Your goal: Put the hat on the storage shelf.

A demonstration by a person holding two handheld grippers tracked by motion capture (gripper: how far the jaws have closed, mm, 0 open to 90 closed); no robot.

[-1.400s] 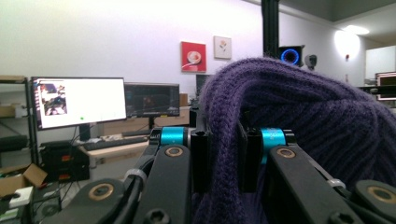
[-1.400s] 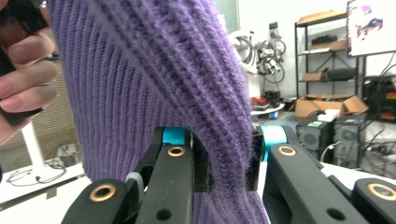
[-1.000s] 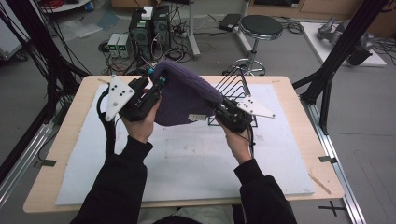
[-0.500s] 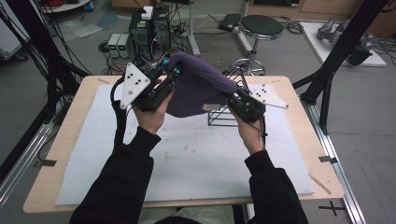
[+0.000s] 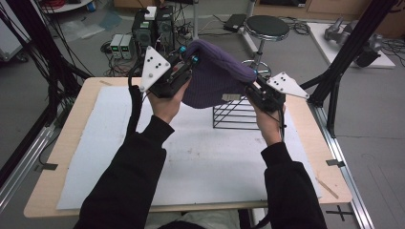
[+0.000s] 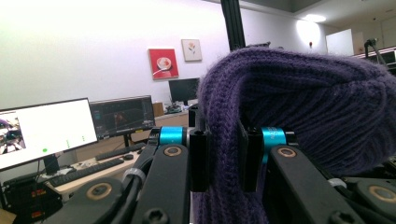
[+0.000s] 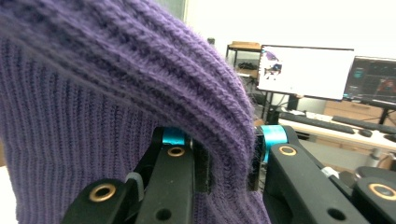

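Note:
A purple knitted hat (image 5: 215,76) hangs in the air between my two grippers, above the back of the table. My left gripper (image 5: 187,61) is shut on the hat's left rim, and its jaws pinch a fold of the knit (image 6: 224,154). My right gripper (image 5: 248,90) is shut on the hat's right rim, with ribbed fabric (image 7: 229,154) clamped between its jaws. A black wire basket (image 5: 239,113) stands on the table just below the hat, partly hidden by it and by the right gripper.
A white mat (image 5: 200,157) covers most of the wooden table (image 5: 71,143). Black frame posts (image 5: 334,81) rise at the right and left edges. A stool (image 5: 267,26) and electronics boxes (image 5: 153,28) stand on the floor beyond the table.
Both grippers have lifted the hat higher and carried it toward the back of the table. The wire basket under it now shows more.

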